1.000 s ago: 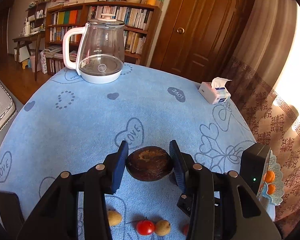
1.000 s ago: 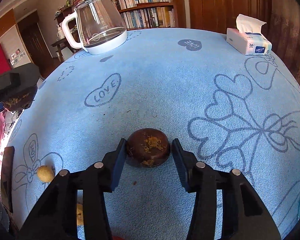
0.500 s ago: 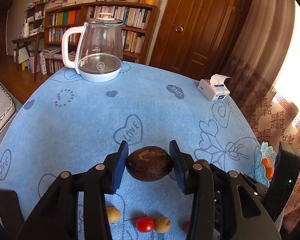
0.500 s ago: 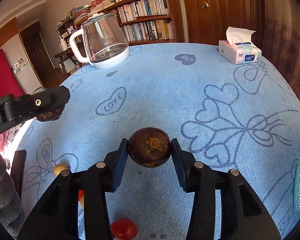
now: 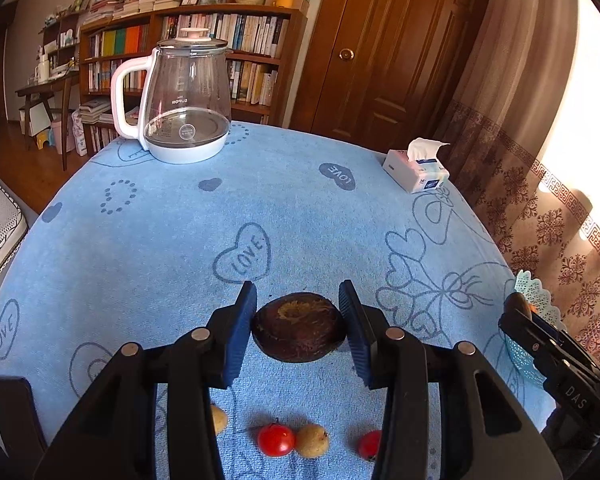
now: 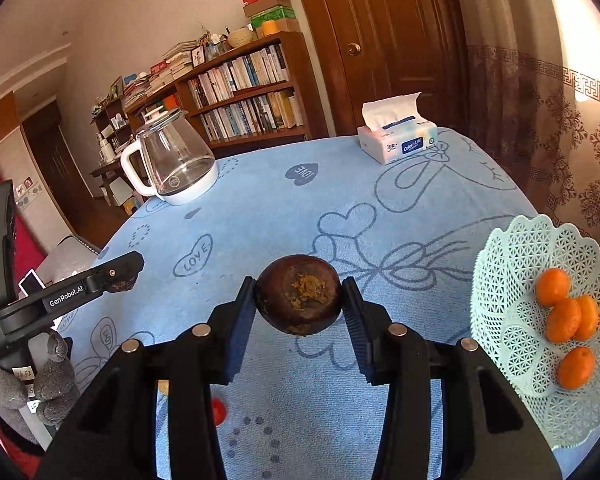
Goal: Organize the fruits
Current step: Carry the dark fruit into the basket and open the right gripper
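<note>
Close to the left camera, small fruits lie on the blue tablecloth (image 5: 148, 248): a red tomato (image 5: 276, 440) touching a little tan fruit (image 5: 312, 440), another tan fruit (image 5: 219, 419) partly hidden behind a black finger, and another red tomato (image 5: 369, 445) half hidden on the other side.

Just past them, the left gripper (image 5: 298, 328) is clamped on a dark brown round fruit (image 5: 299, 326). Both blue pads press on its sides. The fruit is up off the cloth.

The right gripper (image 6: 299, 294) is clamped on a second dark brown fruit (image 6: 299, 294), which has a rough yellow-brown patch on it. This fruit is also held above the cloth. Below that gripper a bit of red fruit (image 6: 218, 411) peeks out.

To the right of this fruit stands a pale green lacy basket (image 6: 512, 272) at the table's edge. Four small oranges (image 6: 564, 320) lie in it.

At the left of the right camera's view, a hand in a grey glove (image 6: 32, 384) holds the left tool's handle.

Farther back, a glass kettle (image 5: 186, 98) with a white handle stands on the far left of the table. A tissue box (image 5: 415, 169) sits on the far right.

Behind the table are a bookshelf (image 5: 220, 44) full of books, a brown door (image 5: 380, 48) and a patterned curtain (image 5: 540, 208).
</note>
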The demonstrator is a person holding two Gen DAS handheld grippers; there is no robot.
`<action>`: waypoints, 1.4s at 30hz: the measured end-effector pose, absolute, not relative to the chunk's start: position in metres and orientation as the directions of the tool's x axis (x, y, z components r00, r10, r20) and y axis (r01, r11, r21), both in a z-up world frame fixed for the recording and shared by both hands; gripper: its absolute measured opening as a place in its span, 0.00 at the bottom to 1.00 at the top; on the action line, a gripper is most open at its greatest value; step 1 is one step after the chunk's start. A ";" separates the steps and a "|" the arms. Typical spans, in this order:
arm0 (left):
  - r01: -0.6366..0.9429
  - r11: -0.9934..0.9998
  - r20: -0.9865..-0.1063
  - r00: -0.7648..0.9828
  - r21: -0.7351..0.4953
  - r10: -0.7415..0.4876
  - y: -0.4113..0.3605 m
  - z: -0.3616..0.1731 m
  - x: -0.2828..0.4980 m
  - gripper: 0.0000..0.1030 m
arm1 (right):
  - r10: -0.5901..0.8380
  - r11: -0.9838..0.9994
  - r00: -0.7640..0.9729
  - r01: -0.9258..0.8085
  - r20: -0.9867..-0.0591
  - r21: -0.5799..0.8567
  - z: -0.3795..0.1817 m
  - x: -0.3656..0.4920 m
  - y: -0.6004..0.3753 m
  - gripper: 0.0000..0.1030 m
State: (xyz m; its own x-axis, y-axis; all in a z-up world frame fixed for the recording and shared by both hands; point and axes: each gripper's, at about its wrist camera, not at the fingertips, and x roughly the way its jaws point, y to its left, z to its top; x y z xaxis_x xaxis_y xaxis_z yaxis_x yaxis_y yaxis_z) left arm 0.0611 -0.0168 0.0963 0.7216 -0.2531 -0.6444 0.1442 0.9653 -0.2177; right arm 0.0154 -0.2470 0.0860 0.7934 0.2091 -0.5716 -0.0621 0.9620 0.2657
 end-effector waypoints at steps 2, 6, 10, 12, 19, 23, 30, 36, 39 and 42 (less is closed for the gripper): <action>0.149 0.965 -0.646 0.720 -0.215 -0.255 -0.019 0.096 0.060 0.42 | 0.183 0.962 0.807 -0.030 -0.562 0.271 0.089 0.006 -0.264 0.44; 0.156 0.965 -0.647 0.718 -0.210 -0.257 -0.023 0.097 0.058 0.42 | 0.129 0.958 0.821 0.042 -0.556 0.284 0.089 -0.013 -0.299 0.44; 0.165 0.965 -0.651 0.713 -0.203 -0.259 -0.027 0.096 0.055 0.42 | 0.076 0.952 0.818 0.110 -0.570 0.286 0.082 -0.028 -0.330 0.44; 0.171 0.965 -0.653 0.711 -0.199 -0.260 -0.030 0.096 0.054 0.42 | 0.052 0.949 0.812 0.142 -0.582 0.283 0.076 -0.033 -0.342 0.44; 0.189 0.964 -0.660 0.703 -0.187 -0.266 -0.041 0.095 0.050 0.42 | 0.015 0.932 0.781 0.216 -0.624 0.292 0.051 -0.044 -0.369 0.43; 0.199 0.964 -0.668 0.696 -0.176 -0.265 -0.048 0.092 0.049 0.42 | 0.009 0.930 0.769 0.229 -0.640 0.288 0.042 -0.046 -0.375 0.43; 0.223 0.962 -0.672 0.689 -0.161 -0.272 -0.059 0.091 0.045 0.42 | -0.002 0.929 0.757 0.243 -0.653 0.279 0.035 -0.050 -0.380 0.44; 0.246 0.958 -0.675 0.682 -0.149 -0.280 -0.071 0.090 0.042 0.42 | 0.007 0.925 0.770 0.238 -0.638 0.297 0.037 -0.054 -0.382 0.50; 0.260 0.955 -0.676 0.680 -0.141 -0.284 -0.077 0.091 0.040 0.42 | 0.002 0.921 0.780 0.243 -0.626 0.306 0.039 -0.058 -0.386 0.50; 0.282 0.950 -0.677 0.674 -0.135 -0.296 -0.087 0.091 0.036 0.42 | -0.030 0.914 0.798 0.266 -0.602 0.307 0.045 -0.063 -0.392 0.50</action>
State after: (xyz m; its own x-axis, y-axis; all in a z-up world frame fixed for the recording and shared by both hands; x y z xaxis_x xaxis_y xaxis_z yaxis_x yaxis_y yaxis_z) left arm 0.0364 -0.0869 0.0907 0.6741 -0.2962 -0.6767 0.2819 0.9499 -0.1349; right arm -0.0634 -0.3917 0.0450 0.7979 -0.0300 -0.6020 0.2659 0.9139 0.3068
